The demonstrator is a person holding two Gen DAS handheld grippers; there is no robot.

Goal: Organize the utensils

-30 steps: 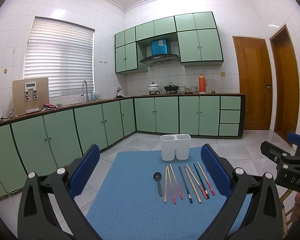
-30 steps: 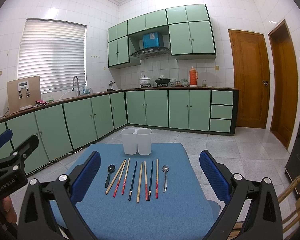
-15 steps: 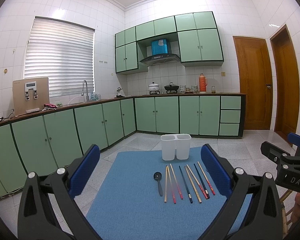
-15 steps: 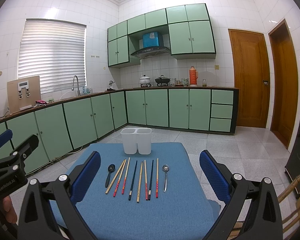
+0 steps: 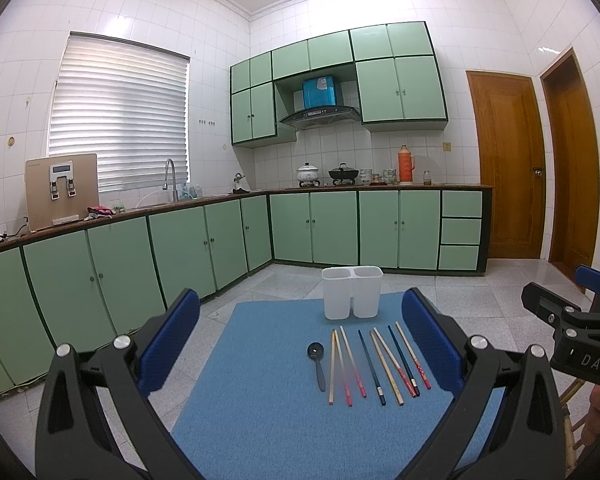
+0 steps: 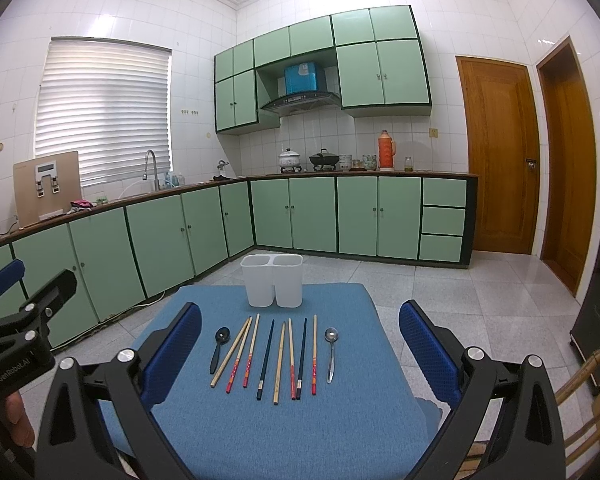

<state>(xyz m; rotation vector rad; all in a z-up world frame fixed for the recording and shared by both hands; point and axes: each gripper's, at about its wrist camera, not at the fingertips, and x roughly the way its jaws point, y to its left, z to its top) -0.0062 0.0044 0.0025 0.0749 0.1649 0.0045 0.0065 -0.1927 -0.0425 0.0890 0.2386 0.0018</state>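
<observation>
A: Where do the utensils lie relative to the jaws?

B: In the right wrist view the whole row sits in the lower middle of the frame, ahead of the right gripper [image 6: 300, 354] and framed between its blue pads [image 6: 428, 348]. The jaws stand wide apart with nothing in them. The chopsticks [image 6: 278, 356] run lengthwise away from the camera, toward the white two-compartment holder [image 6: 272, 286] at the far edge of the blue mat [image 6: 364, 420].

A: And the spoons?

B: The black spoon [image 6: 219, 346] ends the row on the left, the metal spoon [image 6: 331, 350] on the right, both with bowls toward the holder.

A: The left gripper?

B: In its own view the left gripper [image 5: 300, 354] is also spread open and empty, but the row sits right of centre and fans toward the lower right. The black spoon [image 5: 317, 362] is the piece closest to its midline; the metal spoon I cannot find there, probably hidden behind the right pad.

A: So which hand goes first?

B: I judge the right one better squared up. Since each stick's long axis points along the fingers, the jaws would close across it without a wrist turn.
</observation>
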